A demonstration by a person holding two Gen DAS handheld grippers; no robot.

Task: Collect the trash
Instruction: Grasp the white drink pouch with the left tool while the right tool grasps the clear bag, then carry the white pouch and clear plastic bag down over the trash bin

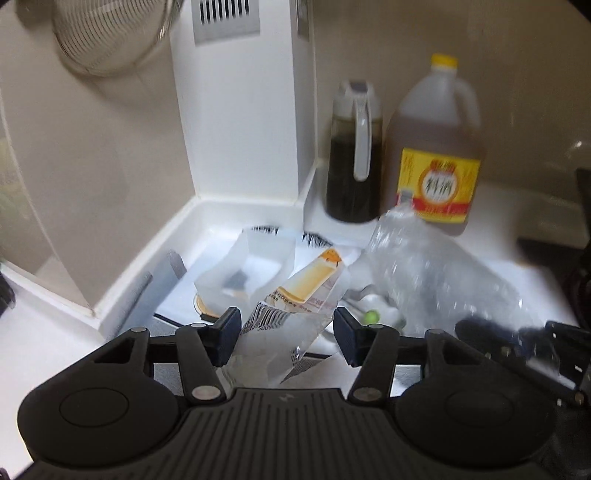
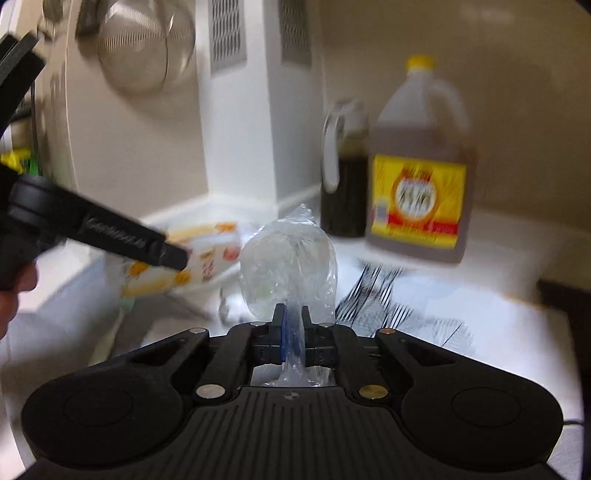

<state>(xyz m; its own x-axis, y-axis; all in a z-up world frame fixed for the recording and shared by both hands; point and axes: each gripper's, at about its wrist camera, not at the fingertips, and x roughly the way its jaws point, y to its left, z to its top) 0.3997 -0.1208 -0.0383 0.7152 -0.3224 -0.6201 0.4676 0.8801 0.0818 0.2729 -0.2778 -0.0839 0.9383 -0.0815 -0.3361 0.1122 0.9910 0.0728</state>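
Observation:
A clear plastic wrapper (image 1: 295, 306) with orange print and a barcode stands tilted between the fingers of my left gripper (image 1: 288, 326), which is open around it. In the right wrist view that wrapper (image 2: 207, 254) lies at the tip of one of the left gripper's fingers (image 2: 162, 253). A crushed clear plastic bottle (image 2: 288, 266) is pinched at one end by my right gripper (image 2: 291, 314), which is shut on it. The bottle (image 1: 424, 273) also shows at the right of the left wrist view, with the right gripper (image 1: 517, 332) blurred behind it.
A yellow-labelled jug (image 1: 436, 155) and a dark oil dispenser (image 1: 352, 162) stand by the wall on the white counter (image 1: 498, 266). A clear plastic box (image 1: 251, 266) lies in the corner below a white column (image 1: 240, 110). A metal strainer (image 1: 107, 33) hangs upper left.

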